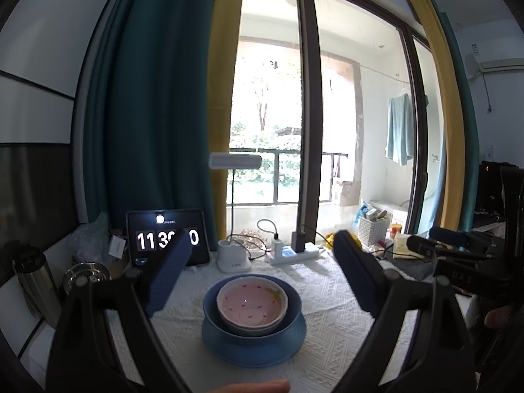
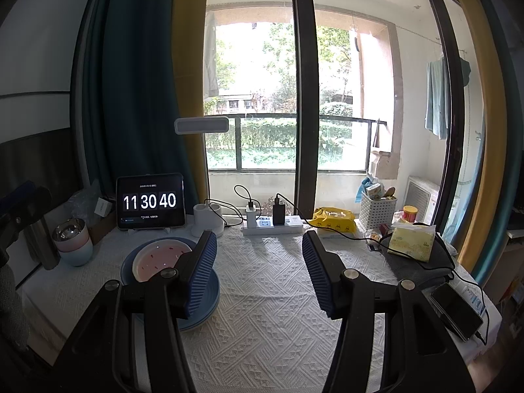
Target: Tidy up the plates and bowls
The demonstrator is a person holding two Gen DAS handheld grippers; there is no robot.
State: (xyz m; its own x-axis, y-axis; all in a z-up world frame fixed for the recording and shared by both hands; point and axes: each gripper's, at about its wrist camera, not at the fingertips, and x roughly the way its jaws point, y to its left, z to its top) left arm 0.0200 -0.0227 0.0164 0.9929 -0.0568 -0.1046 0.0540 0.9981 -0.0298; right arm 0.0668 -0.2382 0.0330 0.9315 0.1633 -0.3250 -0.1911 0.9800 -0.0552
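The dishes sit nested in the lower centre of the left wrist view: a pink bowl (image 1: 252, 303) with small red marks rests inside a dark blue bowl (image 1: 209, 308), which stands on a lighter blue plate (image 1: 253, 347), all on the white textured tablecloth (image 1: 330, 327). The left gripper (image 1: 262, 275) hangs above and in front of this stack with its jaws spread wide, one ribbed blue pad on each side of the frame, holding nothing. In the right wrist view the same stack appears at lower left, partly hidden behind the near finger, and the right gripper (image 2: 258, 271) is likewise spread and empty over a bare patch of cloth at the frame's centre. Judging from how the pieces lie, the stacking looks done or nearly so, and the step in hand seems to be clearing the grippers away or checking the pile. To do that well, the left gripper should lift straight up and back without letting either pad brush the pink bowl's rim, since a glazed bowl would slide or rock easily inside the larger one. The right gripper should keep off the plate edge near its left finger. Any further nudge should be on the plate, low and slow, away from the tablet clock (image 2: 150, 201) and power strip (image 2: 271, 224) at the back.
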